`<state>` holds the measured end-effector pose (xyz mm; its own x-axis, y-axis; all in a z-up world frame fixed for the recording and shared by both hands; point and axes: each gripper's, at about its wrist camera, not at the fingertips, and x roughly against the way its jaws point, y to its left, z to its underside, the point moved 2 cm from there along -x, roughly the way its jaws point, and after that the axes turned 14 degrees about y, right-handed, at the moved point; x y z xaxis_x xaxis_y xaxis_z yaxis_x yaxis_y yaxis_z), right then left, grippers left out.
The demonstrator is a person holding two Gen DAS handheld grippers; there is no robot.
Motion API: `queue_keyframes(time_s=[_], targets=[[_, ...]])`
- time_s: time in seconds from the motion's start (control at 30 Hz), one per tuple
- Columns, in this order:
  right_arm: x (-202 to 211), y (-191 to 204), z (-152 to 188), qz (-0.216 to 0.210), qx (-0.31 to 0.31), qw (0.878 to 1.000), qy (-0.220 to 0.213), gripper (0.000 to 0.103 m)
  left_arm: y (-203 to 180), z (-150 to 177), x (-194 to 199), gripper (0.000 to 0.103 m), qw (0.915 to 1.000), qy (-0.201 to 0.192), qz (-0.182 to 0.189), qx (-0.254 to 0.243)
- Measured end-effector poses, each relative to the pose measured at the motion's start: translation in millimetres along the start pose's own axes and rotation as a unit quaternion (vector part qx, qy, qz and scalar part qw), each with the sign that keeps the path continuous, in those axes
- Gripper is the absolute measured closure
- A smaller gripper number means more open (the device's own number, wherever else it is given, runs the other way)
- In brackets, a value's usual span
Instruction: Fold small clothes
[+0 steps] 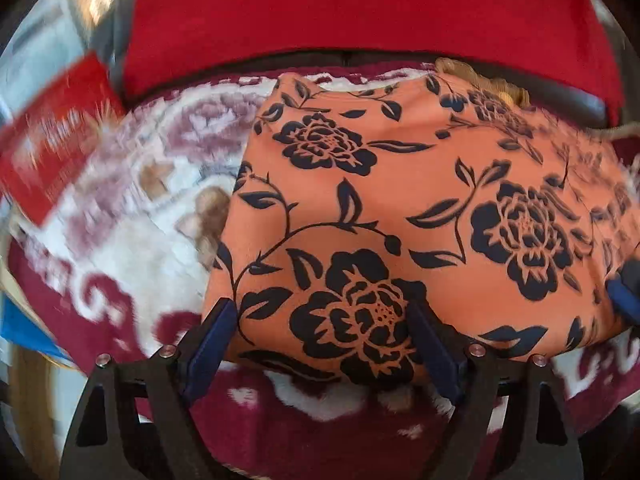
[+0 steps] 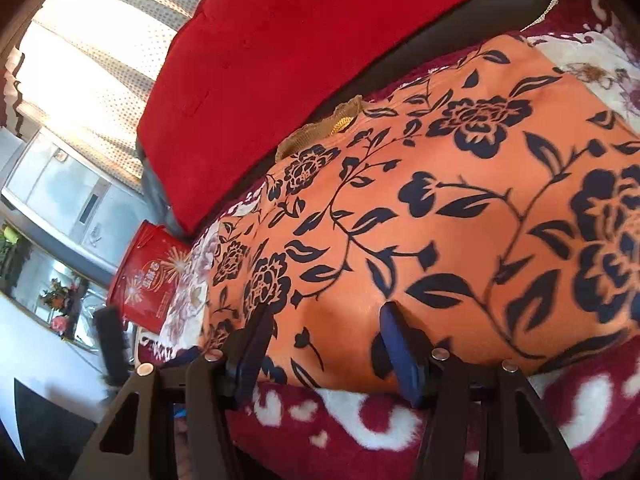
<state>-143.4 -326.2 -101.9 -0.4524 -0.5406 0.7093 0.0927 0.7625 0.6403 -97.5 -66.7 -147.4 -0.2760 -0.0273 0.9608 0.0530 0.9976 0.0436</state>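
Observation:
An orange garment with dark blue flowers (image 1: 400, 200) lies flat on a maroon and white plush blanket (image 1: 120, 208). My left gripper (image 1: 320, 306) stands wide open over the garment's near edge, close to its left corner, with the cloth flat between the blue pads. In the right wrist view the same garment (image 2: 440, 220) fills the middle. My right gripper (image 2: 325, 312) hangs half open over its near edge, and the cloth between its fingers is not pinched. One blue finger of the right gripper (image 1: 624, 292) shows at the left wrist view's right border.
A big red cushion (image 1: 360, 12) lies behind the garment against a dark backrest. A beige lace piece (image 2: 340, 120) peeks out at the garment's far edge. A red printed box (image 2: 148, 276) stands beside the blanket (image 2: 360, 420), with curtains (image 2: 92, 60) beyond it.

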Motion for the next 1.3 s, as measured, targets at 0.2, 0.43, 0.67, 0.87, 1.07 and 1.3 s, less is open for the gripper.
queue_keyframes(time_s=[0.2, 0.43, 0.67, 0.87, 1.07, 1.3], targets=[[61, -34, -13, 0.03, -0.041, 0.995, -0.088, 0.043, 3, -11, 30, 0.015, 0.9987, -0.047, -0.018, 0.002], [69, -86, -7, 0.022, -0.101, 0.991, -0.089, 0.044, 11, -5, -7, 0.013, 0.9995, -0.002, -0.031, 0.007], [96, -91, 6, -0.077, -0.143, 0.983, -0.085, 0.042, -1, 7, 40, 0.013, 0.9995, -0.021, -0.018, -0.017], [112, -94, 25, -0.111, -0.155, 0.974, -0.125, 0.041, -22, 12, 48, 0.012, 0.9986, -0.033, 0.008, -0.041], [101, -123, 11, -0.066, -0.201, 0.97, -0.118, 0.053, -20, 0, -1, 0.004, 0.9997, 0.019, 0.012, -0.002], [99, -134, 12, -0.053, -0.227, 0.967, -0.102, 0.074, -21, 2, 14, 0.0, 0.9995, 0.01, -0.008, -0.029]])
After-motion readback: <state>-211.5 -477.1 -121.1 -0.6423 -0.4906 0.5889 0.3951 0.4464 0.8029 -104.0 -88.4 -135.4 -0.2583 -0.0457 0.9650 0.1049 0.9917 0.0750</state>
